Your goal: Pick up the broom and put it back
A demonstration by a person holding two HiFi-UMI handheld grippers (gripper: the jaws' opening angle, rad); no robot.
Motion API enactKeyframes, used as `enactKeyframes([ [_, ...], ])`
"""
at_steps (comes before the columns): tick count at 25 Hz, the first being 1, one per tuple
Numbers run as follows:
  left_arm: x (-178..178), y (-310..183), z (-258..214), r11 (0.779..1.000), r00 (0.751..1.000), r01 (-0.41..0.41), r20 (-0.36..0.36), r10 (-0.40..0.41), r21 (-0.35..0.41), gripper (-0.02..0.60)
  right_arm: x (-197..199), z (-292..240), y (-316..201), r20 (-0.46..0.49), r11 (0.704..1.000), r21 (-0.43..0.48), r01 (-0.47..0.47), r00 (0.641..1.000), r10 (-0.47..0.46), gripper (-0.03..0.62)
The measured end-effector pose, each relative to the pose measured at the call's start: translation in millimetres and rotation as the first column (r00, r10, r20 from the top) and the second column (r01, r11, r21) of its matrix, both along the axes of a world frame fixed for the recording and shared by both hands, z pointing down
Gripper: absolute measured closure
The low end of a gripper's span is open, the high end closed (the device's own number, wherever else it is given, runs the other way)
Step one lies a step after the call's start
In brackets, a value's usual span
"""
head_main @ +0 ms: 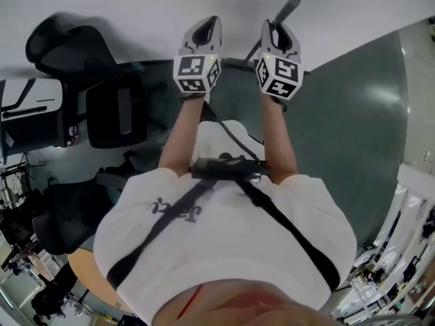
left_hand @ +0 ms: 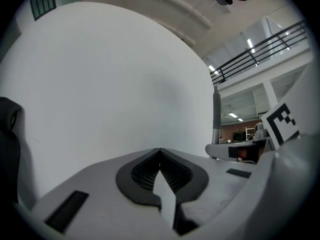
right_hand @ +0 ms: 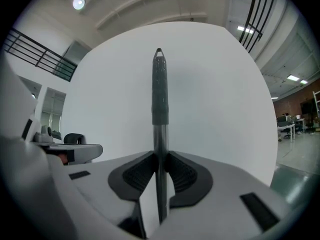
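A: Right gripper, jaw state?
B: Clamped on the broom handle. The ribbed dark pads press the shaft from both sides. The shaft is a thin, smooth, dark tube, metal by the look of it. Above it sits a thicker grey grip sleeve, finely ridged, tapering to a blunt point. The handle stands upright between the jaws, against a plain white wall.
A: Left gripper?
B: Pads together at the tips, nothing between them. Same ribbed black pads, set in a smooth grey shell.
A: Head view?
B: The two grippers are side by side ahead of the person, not touching. The handle tip pokes out past the right one; only the handle shows. Each gripper carries a marker cube, with white faces and black square patterns.
A: Any writing?
B: Dark script on the white shirt, not legible. Black straps cross the shirt.
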State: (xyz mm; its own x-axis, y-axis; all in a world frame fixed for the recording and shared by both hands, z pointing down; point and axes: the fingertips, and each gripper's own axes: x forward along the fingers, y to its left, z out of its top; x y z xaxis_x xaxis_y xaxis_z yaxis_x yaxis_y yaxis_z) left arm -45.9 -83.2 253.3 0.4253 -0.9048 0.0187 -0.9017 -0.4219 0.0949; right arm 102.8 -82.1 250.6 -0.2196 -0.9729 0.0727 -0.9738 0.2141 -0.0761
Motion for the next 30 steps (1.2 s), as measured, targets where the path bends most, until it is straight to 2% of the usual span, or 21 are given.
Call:
enactKeyframes([
  [5,-2.9,-13.0,-13.1,1.0,1.0,0.007,-0.008,-0.007,0.022,0.571,-11.4,-14.9,-7.2,-0.022,1.0,0.011,0.015,1.0,-0.015,0.499],
  [10,21.1,-21.5,-28.8,0.998,0.997,-0.06,0.04,0.059,0.036,0.571,-7.7,-32.1,-12.1,-0.013,1.0,0.002,-0.006,1.0,0.006,0.499],
  [14,23.4,-43.4,-30.3,0.996,0.995,-0.087,0.052,0.086,0.028,0.571,-7.4,-43.5,-38.9,-0.013,0.999,-0.002,-0.033,0.999,0.033,0.499],
  [21,16.3,-72.2,-38.1,0.99,0.99,-0.138,-0.003,0.138,0.022,0.571,-11.6,-48.1,-58.1,-0.062,0.996,-0.006,-0.092,0.994,0.092,0.499],
  [26,24.5,-82.0,-39.9,0.978,0.977,-0.208,-0.028,0.209,0.029,0.571,3.2,-40.6,-63.2,-0.086,0.986,-0.025,-0.166,0.983,0.163,0.499],
  [30,49.8,-78.3,-39.1,0.953,0.952,-0.301,-0.044,0.303,0.033,0.571,32.0,-39.5,-54.0,-0.085,0.972,-0.021,-0.236,0.969,0.233,0.5],
])
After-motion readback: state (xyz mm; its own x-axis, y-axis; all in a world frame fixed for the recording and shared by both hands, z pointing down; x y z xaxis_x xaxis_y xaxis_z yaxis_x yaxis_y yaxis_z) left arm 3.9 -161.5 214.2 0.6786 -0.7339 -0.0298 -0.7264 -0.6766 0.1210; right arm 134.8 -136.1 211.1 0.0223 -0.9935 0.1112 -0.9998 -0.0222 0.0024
